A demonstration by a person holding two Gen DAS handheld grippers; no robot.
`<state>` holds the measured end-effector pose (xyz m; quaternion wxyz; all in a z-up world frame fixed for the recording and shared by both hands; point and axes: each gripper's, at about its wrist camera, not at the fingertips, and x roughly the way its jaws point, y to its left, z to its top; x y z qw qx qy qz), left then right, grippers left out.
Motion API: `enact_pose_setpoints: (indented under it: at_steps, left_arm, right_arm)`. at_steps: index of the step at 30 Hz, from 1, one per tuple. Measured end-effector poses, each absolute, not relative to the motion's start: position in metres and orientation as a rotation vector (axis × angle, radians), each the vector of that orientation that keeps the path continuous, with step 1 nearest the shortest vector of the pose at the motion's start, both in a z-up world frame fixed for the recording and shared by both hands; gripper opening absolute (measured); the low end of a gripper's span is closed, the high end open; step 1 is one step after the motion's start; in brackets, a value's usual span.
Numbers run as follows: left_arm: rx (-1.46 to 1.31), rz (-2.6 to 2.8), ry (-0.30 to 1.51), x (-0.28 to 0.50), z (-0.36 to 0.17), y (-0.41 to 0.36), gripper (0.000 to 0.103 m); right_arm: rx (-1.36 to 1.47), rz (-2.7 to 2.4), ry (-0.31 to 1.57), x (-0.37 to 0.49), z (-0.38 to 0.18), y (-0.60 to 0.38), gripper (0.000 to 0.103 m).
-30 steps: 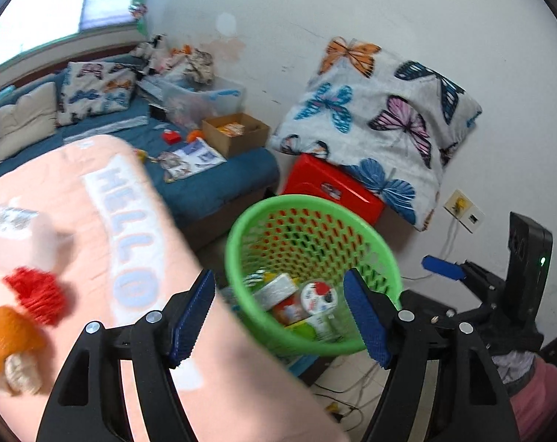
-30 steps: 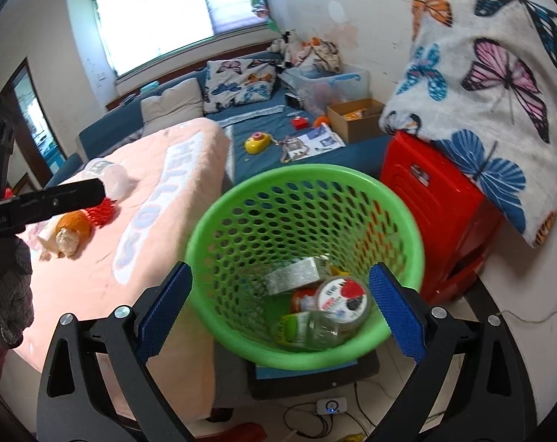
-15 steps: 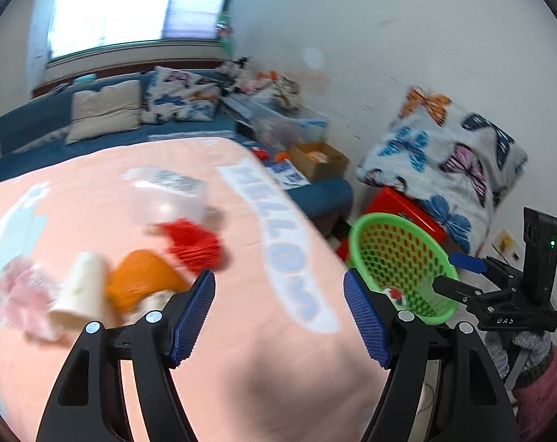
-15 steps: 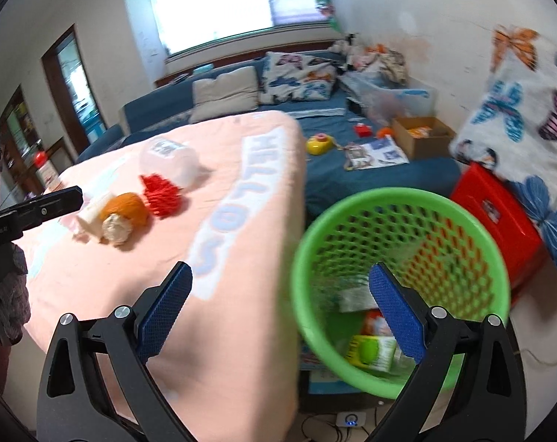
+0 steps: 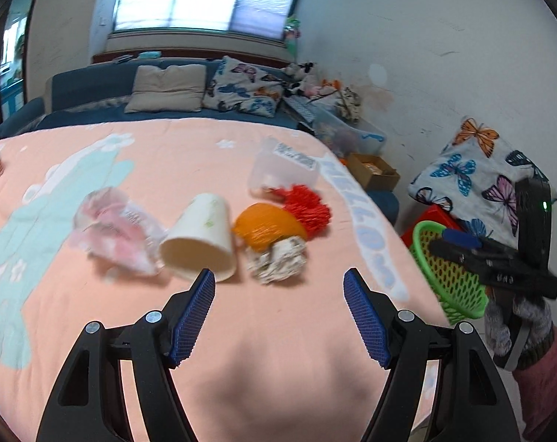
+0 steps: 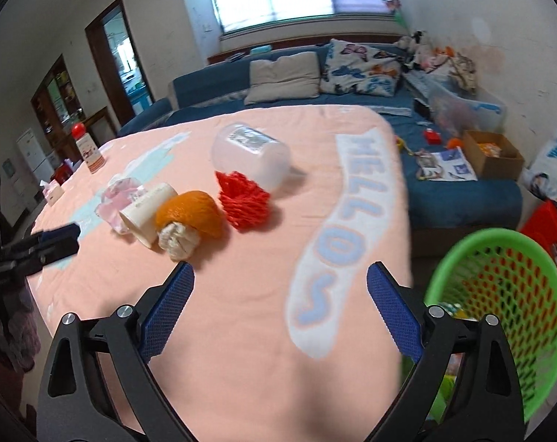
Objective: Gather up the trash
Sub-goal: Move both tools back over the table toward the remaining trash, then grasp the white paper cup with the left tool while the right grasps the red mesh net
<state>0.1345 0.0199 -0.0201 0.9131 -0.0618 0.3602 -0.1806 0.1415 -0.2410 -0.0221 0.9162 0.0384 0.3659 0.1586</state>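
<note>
Trash lies in a loose row on the pink bedspread (image 5: 278, 350): a crumpled pink wrapper (image 5: 116, 230), a white paper cup (image 5: 201, 237) on its side, an orange peel (image 5: 267, 224), a crumpled paper wad (image 5: 278, 259), a red mesh net (image 5: 307, 208) and a clear plastic tub (image 5: 282, 167). My left gripper (image 5: 278, 287) hovers open just short of the cup and wad, empty. In the right wrist view the same pile shows: cup (image 6: 145, 213), peel (image 6: 191, 211), net (image 6: 243, 199), tub (image 6: 250, 154). My right gripper (image 6: 278, 281) is open, its jaws closing, with nothing between them. The green basket (image 6: 499, 316) stands to its right.
The basket (image 5: 448, 269) holds earlier trash and stands on the floor past the bed's right edge, next to a red stool (image 6: 551, 221). A bottle with a red cap (image 6: 88, 151) stands at the bed's far left. A blue sofa (image 6: 462, 191) with clutter lies beyond.
Both grippers have swung left, away from the green basket and over to the bed. The trash pile now lies ahead of them; the basket sits at the right edge of each view.
</note>
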Motion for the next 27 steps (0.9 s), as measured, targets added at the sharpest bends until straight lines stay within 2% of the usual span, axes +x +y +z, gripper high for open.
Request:
enact_pose_setpoints:
  at_steps: [13, 27]
  left_arm:
    - [-0.167, -0.292, 0.772, 0.137, -0.040, 0.052, 0.070]
    - [-0.133, -0.291, 0.782, 0.206, -0.025, 0.048, 0.068]
  right_arm:
    - [0.108, 0.385, 0.824, 0.212, -0.046, -0.202, 0.083]
    - [0.155, 0.408, 0.886, 0.265, -0.071, -0.184, 0.076]
